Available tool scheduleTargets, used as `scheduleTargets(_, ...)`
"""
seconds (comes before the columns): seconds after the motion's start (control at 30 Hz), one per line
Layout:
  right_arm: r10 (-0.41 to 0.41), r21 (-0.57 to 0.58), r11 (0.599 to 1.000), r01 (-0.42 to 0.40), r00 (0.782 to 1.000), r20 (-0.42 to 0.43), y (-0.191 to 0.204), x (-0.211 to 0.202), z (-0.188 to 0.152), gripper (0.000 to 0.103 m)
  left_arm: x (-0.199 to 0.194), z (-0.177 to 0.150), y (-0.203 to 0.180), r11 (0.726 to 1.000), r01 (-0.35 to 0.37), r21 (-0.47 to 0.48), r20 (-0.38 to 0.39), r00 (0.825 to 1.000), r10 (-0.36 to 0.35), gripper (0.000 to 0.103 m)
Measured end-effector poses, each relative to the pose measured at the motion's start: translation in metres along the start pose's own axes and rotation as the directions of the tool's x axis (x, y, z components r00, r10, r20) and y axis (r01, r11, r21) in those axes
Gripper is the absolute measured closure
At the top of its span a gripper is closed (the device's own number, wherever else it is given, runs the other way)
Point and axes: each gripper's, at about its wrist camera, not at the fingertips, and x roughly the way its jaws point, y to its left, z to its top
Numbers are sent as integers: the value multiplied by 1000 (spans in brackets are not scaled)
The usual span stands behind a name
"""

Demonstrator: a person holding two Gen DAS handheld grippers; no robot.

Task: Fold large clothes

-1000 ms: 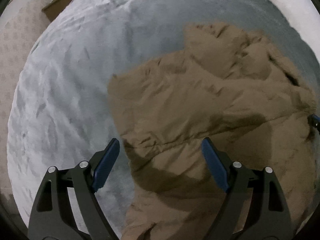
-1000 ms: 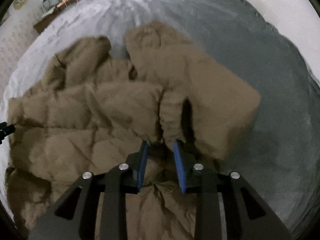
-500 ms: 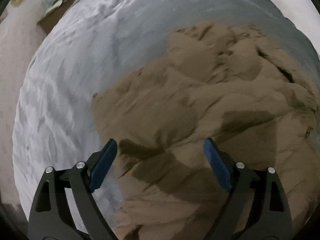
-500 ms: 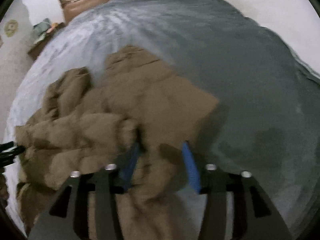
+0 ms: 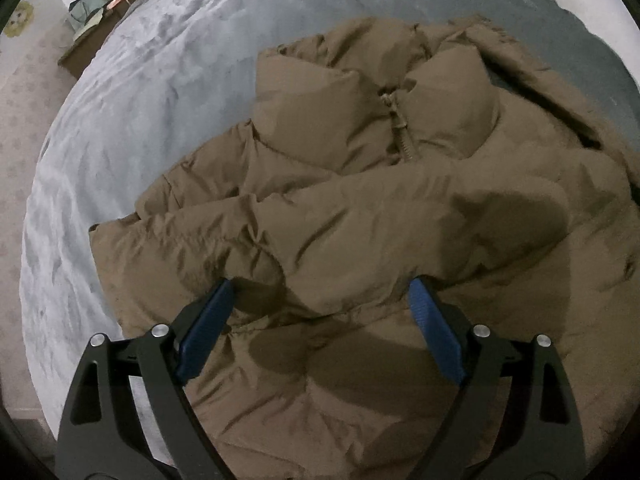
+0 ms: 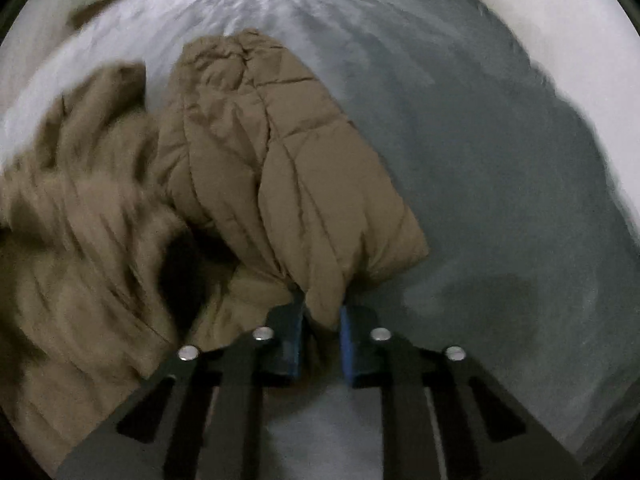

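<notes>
On grey bedspread (image 5: pixel 140 92): brown jacket (image 5: pixel 360 220) | right gripper (image 6: pixel 322 320) pinching sleeve (image 6: pixel 288 160)

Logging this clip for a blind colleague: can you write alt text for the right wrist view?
The right gripper is shut on a fold of a brown puffer jacket, whose quilted sleeve stretches away across a grey blanket. The rest of the jacket lies bunched and motion-blurred to the left.

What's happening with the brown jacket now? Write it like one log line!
left gripper: open above jacket | right gripper: shut on jacket sleeve | surface: grey blanket
</notes>
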Motion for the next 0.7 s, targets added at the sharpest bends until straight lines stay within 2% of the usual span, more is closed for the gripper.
scheduleTargets(0.07,-18,-47,999,17,1000,-14,-14,1,-11,90,1,-1,-2,1000,-7,12,-2,1000,7,15)
scheduleTargets(0.2,51,-8,999,-52,994,-93,-47,9,-25,84,-7,10,-15,999,12,47,14,1000,-13,15)
scheduleTargets(0.23,76,11,997,-76,994,-78,-50,2,-27,77,-9,13,-18,998,20,52,19,1000,-21,15)
scheduleTargets(0.27,81,39,996,-79,995,-60,-54,-6,-28,63,-11,18,-23,998,34,58,24,999,-35,14)
scheduleTargets(0.33,73,79,994,-71,997,-25,-58,-20,-30,51,-12,34,-39,995,60,77,32,998,-62,14)
scheduleTargets(0.37,74,108,991,-74,997,-2,-61,-28,-32,49,-12,41,-47,994,67,89,36,997,-70,14)
scheduleTargets(0.43,92,193,976,-96,995,30,-67,-39,-36,49,-14,61,-71,989,76,127,53,995,-84,14)
scheduleTargets(0.53,96,285,953,-102,995,35,-74,-41,-41,49,-14,90,-111,978,109,177,64,990,-122,14)
scheduleTargets(0.6,113,344,932,-114,993,24,-71,-30,-39,49,-9,115,-141,968,133,215,62,987,-149,14)
scheduleTargets(0.7,98,418,904,-90,995,1,-66,-18,-40,48,5,145,-172,959,143,246,53,986,-161,13)
